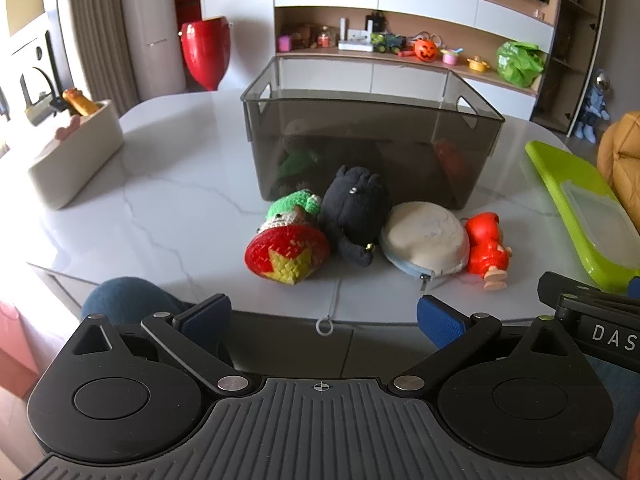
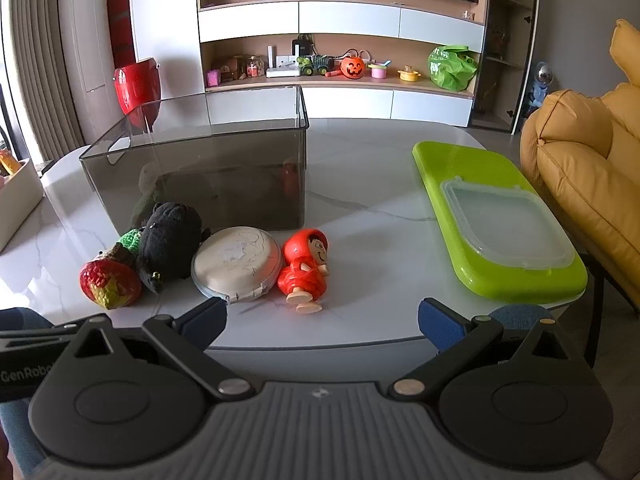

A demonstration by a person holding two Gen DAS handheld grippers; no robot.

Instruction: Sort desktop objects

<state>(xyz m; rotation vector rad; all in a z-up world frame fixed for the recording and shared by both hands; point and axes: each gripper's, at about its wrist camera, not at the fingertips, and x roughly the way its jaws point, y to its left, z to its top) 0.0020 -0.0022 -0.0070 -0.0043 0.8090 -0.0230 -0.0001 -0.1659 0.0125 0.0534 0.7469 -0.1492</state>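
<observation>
- Four toys (image 2: 240, 264) are lying in a row near the tabletop's front edge, just before the bin (image 2: 196, 172), unsorted.
- Left gripper (image 1: 324, 316) and right gripper (image 2: 322, 316) are hovering spread wide, carrying nothing.

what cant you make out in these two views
- Inside the grey bin: both views show only dark shapes through the smoky wall, possibly reflections of the toys.
- Crochet doll: in the right view the black plush covers its green top.
- White box: cut off by the right view's left edge.
- Shelf toys: too small to identify fully.
</observation>
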